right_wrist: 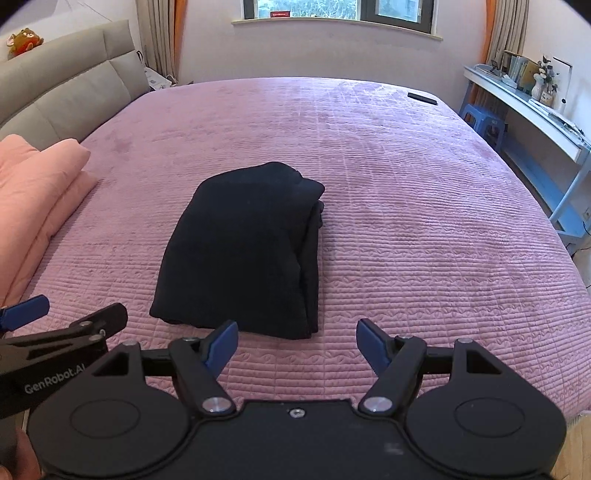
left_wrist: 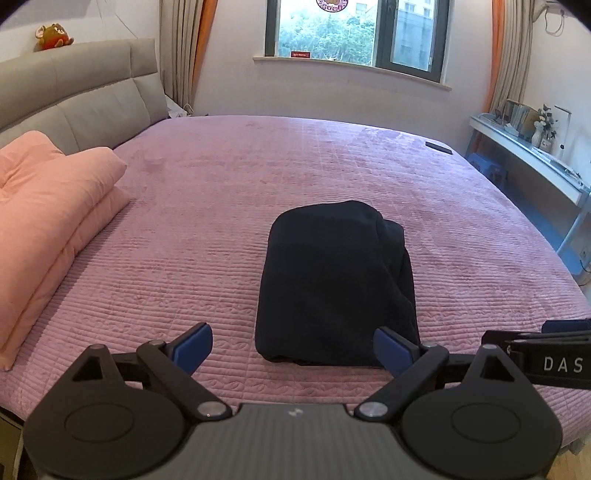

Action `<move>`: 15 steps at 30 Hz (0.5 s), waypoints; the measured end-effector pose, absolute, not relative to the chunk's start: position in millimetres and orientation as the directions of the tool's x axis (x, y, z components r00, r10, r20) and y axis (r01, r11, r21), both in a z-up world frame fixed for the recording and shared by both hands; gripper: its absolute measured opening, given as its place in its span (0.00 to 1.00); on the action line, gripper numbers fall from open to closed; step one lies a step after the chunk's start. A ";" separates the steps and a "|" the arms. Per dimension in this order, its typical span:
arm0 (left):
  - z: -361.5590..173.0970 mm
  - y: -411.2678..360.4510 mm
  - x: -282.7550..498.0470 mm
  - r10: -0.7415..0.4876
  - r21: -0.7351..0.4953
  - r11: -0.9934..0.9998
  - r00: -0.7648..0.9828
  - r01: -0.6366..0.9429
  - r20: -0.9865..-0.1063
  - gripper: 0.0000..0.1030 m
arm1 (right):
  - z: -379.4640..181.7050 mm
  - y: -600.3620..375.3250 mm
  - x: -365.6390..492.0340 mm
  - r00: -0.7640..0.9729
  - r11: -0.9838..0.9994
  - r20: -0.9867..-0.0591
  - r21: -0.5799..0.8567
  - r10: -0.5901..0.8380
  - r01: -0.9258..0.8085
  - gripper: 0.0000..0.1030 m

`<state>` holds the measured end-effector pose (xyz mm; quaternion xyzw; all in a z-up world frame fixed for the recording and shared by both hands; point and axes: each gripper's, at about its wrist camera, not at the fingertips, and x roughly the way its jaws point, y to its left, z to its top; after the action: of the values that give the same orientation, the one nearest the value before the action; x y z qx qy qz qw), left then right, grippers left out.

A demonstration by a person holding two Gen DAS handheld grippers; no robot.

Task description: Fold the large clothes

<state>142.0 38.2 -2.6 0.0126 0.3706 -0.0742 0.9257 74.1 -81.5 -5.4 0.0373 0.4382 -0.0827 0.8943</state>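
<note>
Dark navy fleece garment [left_wrist: 334, 284], folded into compact rectangle, lies mid-front on pink quilted bed [left_wrist: 332, 158]. Left tongs [left_wrist: 293, 350] & right tongs [right_wrist: 295, 345] both gape wide, empty, hovering just short of its near edge; prob. fold done.

Bedroom, daylight from window [left_wrist: 354, 33] in far wall, greenery outside; beige curtains [left_wrist: 511, 55] with orange edging either side; pale walls; large bed [left_wrist: 332, 155] with pink quilted cover; grey padded headboard [left_wrist: 74, 92] on left, plush toy [left_wrist: 53, 36] on top of it; folded peach duvet [left_wrist: 48, 206] by headboard; white shelf-desk [left_wrist: 532, 155] on right with books, vase; blue stool [left_wrist: 487, 168] under it; small dark item [left_wrist: 438, 147] on the bed's far corner, maybe a remote.
</note>
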 end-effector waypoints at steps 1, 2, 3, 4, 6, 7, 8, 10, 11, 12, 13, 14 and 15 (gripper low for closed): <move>-2.1 38.5 141.2 -0.126 -0.029 0.989 0.716 0.146 -0.687 0.93 | -4.9 -81.4 73.0 0.603 0.984 -0.790 -0.004 -0.114 0.180 0.82; -1.1 39.0 140.2 -0.126 -0.028 0.989 0.717 0.147 -0.686 0.93 | -4.2 -80.9 71.8 0.604 0.984 -0.789 -0.003 -0.113 0.180 0.82; -1.3 38.9 140.3 -0.128 -0.030 0.988 0.716 0.148 -0.687 0.93 | -3.4 -80.7 70.7 0.606 0.984 -0.788 -0.002 -0.112 0.179 0.82; -0.5 38.9 139.4 -0.131 -0.032 0.988 0.714 0.151 -0.687 0.93 | -2.5 -80.5 69.8 0.607 0.984 -0.787 0.001 -0.108 0.177 0.82; 1.8 38.8 138.1 -0.131 -0.030 0.988 0.716 0.153 -0.686 0.93 | -1.1 -82.2 68.9 0.607 0.985 -0.788 0.011 -0.098 0.172 0.82; 2.8 38.1 137.2 -0.131 -0.027 0.988 0.718 0.154 -0.684 0.93 | -0.4 -82.1 68.1 0.609 0.985 -0.788 0.014 -0.094 0.170 0.82; 3.7 37.5 136.3 -0.132 -0.024 0.987 0.719 0.158 -0.683 0.93 | 0.7 -82.4 67.4 0.611 0.985 -0.786 0.014 -0.094 0.170 0.82; 5.8 35.9 135.3 -0.132 -0.017 0.986 0.721 0.164 -0.680 0.93 | 2.1 -82.1 66.1 0.614 0.986 -0.784 0.011 -0.096 0.167 0.82; 6.7 35.1 134.6 -0.132 -0.015 0.986 0.723 0.166 -0.678 0.93 | 2.9 -82.4 65.5 0.616 0.986 -0.782 0.010 -0.096 0.167 0.82; 7.2 34.9 134.5 -0.134 -0.014 0.986 0.723 0.169 -0.678 0.93 | 3.3 -84.2 65.4 0.616 0.986 -0.782 0.011 -0.096 0.167 0.82; 7.6 34.4 134.2 -0.133 -0.013 0.985 0.724 0.169 -0.677 0.93 | 3.8 -84.8 65.0 0.617 0.986 -0.781 0.013 -0.096 0.168 0.82; 8.1 34.1 134.2 -0.134 -0.012 0.985 0.724 0.170 -0.676 0.93 | 4.2 -85.7 64.9 0.618 0.986 -0.780 0.013 -0.096 0.169 0.82; 8.6 33.8 134.3 -0.134 -0.011 0.985 0.725 0.172 -0.676 0.93 | 4.3 -85.5 64.4 0.619 0.985 -0.780 0.013 -0.097 0.171 0.82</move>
<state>134.3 33.8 8.6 0.0262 0.3617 -0.0826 0.9283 64.4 -85.5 4.3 0.0427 0.4302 -0.0745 0.8987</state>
